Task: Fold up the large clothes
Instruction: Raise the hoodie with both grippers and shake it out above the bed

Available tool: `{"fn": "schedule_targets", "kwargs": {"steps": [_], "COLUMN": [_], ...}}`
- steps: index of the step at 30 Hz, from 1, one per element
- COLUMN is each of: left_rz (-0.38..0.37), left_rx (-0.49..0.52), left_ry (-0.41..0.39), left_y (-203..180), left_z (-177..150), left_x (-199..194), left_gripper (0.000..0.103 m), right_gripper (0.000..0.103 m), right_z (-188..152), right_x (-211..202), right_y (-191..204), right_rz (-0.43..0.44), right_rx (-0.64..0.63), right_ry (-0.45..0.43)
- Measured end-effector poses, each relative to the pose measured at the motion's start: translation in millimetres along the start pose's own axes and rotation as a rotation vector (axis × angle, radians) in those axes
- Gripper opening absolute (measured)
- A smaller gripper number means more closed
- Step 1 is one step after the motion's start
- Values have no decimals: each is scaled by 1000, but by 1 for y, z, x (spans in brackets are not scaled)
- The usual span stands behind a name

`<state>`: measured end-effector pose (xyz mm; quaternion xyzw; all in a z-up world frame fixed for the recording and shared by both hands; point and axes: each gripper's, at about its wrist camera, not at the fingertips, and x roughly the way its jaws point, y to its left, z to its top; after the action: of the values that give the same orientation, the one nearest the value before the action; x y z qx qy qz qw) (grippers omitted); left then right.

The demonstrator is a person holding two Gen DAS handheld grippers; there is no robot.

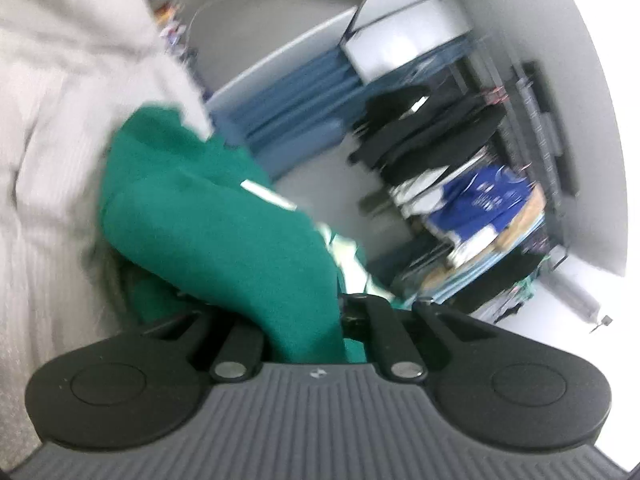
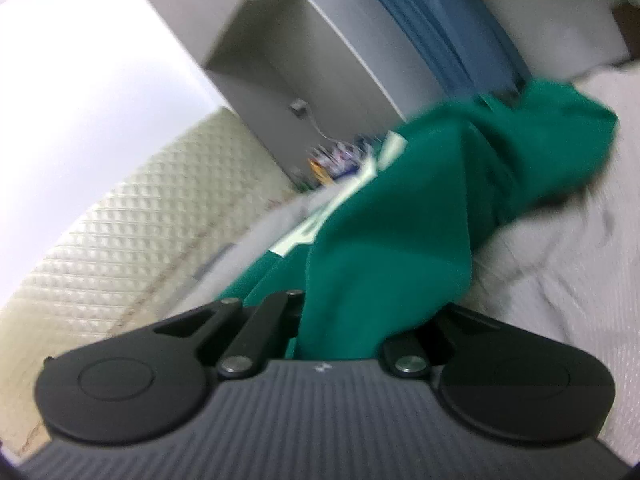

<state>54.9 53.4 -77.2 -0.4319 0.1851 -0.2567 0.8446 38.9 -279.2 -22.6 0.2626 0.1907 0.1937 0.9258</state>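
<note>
The left gripper [image 1: 304, 336] and the right gripper [image 2: 340, 336] each pinch the green top [image 1: 208, 216], which hangs bunched over the pale bed cover [image 2: 560, 272]. The person should pull both hands apart evenly and lay it flat, not letting go

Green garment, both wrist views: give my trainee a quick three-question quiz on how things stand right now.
1. True or false: the left gripper is shut on the green garment.
2. What does the right gripper hold: A) a blue shirt, B) the green garment, C) nothing?
3. What does the garment's far end rest on in the right wrist view?

Key: 1 true; 2 B; 3 the pale bedding.
</note>
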Motion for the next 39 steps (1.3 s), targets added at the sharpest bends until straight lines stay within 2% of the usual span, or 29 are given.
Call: {"fn": "schedule_targets", "kwargs": {"steps": [5,8,11,20,25,28,31,34,36,39], "left_rz": [-63,-74,-83,-163,-183,-190,-165,-113,-73,-8], "left_rx": [48,71,172,383,489,546,594,612,604,552], "left_ry": [-83,-122,-161,-313,-376,-409,-418,-397,-368,-311], "left_y": [-53,-97,-154,-337,-429,-466,-488,-481,-456,-397], "left_z": [24,48,82,188,230,246,259,270,276,284], "left_x": [-38,-53,-68,-121,-158,-175,-178,-163,-141,-90], "left_gripper": [7,7,7,7,8,8,8,8,8,8], "right_gripper": [7,7,7,7,7,7,7,7,7,7], "right_z": [27,57,99,231,279,300,312,315,312,300], "right_x": [-36,-51,-66,-131,-163,-177,-178,-156,-132,-82], "right_y": [52,89,123,235,285,308,320,322,315,288], "right_rz": [77,82,116,224,263,293,289,245,213,163], "right_rx": [-131,-186,-228,-398,-440,-449,-459,-462,-452,-425], "right_ry": [-73,-93,-136,-300,-350,-384,-408,-374,-330,-250]}}
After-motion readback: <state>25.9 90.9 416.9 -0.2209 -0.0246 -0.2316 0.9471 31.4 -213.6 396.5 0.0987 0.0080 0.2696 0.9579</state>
